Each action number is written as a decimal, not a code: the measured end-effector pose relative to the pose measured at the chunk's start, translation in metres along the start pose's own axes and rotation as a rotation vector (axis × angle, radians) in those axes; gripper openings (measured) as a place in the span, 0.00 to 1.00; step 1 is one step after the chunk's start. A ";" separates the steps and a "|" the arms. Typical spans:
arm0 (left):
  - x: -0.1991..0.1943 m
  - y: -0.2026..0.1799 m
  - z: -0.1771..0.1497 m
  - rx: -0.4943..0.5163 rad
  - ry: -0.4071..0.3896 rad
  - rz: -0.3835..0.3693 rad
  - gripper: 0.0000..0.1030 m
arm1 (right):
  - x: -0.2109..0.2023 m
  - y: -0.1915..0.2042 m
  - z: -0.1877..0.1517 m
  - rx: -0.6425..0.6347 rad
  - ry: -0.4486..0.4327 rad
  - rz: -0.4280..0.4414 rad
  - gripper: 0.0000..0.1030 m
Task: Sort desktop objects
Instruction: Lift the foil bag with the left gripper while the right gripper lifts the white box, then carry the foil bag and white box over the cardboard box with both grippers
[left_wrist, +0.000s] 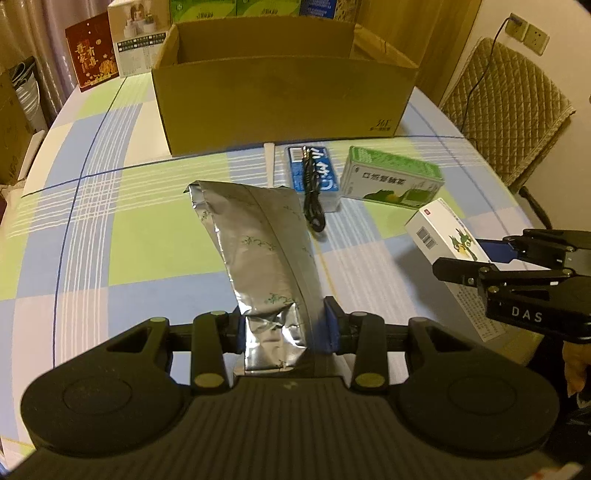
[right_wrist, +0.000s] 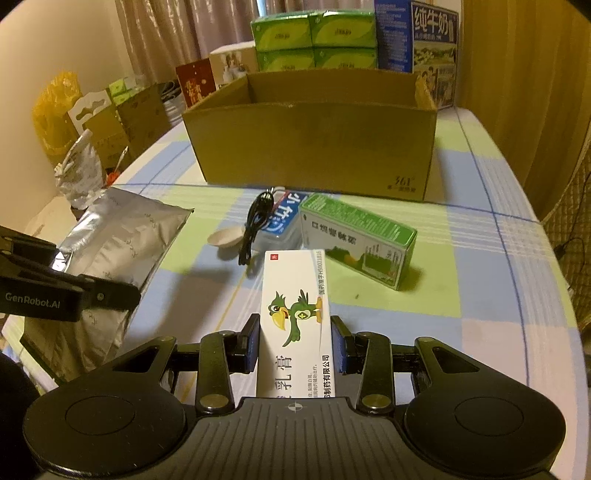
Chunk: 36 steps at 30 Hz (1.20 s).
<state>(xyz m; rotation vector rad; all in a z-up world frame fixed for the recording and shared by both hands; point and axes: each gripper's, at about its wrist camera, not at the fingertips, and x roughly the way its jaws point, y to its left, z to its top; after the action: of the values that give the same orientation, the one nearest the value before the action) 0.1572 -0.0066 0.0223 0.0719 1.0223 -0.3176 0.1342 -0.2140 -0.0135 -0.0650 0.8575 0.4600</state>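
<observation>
1. Left wrist view: we see the left gripper (left_wrist: 288, 330) at lower centre, its blue pads closed on the crumpled end of the foil bag (left_wrist: 258, 236); the bag runs up-frame toward the carton (left_wrist: 284, 107) at top centre; at right, the right gripper (left_wrist: 476, 258) grips the white box (left_wrist: 443, 232).
2. Right wrist view: we see the right gripper (right_wrist: 295, 341) clamped on the white box (right_wrist: 295, 295) at lower centre; the green box (right_wrist: 358, 240), blue pack (right_wrist: 282, 218) and black cable (right_wrist: 255, 221) lie mid-frame before the carton (right_wrist: 314, 147); the foil bag (right_wrist: 122, 236) sits at left.

right gripper (right_wrist: 294, 345) | jaws clamp white parrot box (right_wrist: 295, 317) | cardboard box (right_wrist: 314, 147) ahead
</observation>
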 end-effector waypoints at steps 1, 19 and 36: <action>-0.003 -0.001 0.000 0.000 -0.005 -0.001 0.33 | -0.003 0.000 0.000 0.000 -0.003 -0.001 0.34; -0.046 -0.020 -0.002 0.004 -0.076 -0.011 0.33 | -0.042 0.004 0.007 -0.010 -0.062 -0.022 0.34; -0.059 -0.031 0.004 0.015 -0.097 -0.003 0.33 | -0.053 -0.002 0.014 0.004 -0.091 -0.012 0.34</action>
<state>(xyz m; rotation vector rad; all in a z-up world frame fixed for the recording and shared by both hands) 0.1235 -0.0238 0.0771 0.0676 0.9240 -0.3286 0.1153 -0.2323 0.0344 -0.0456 0.7678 0.4469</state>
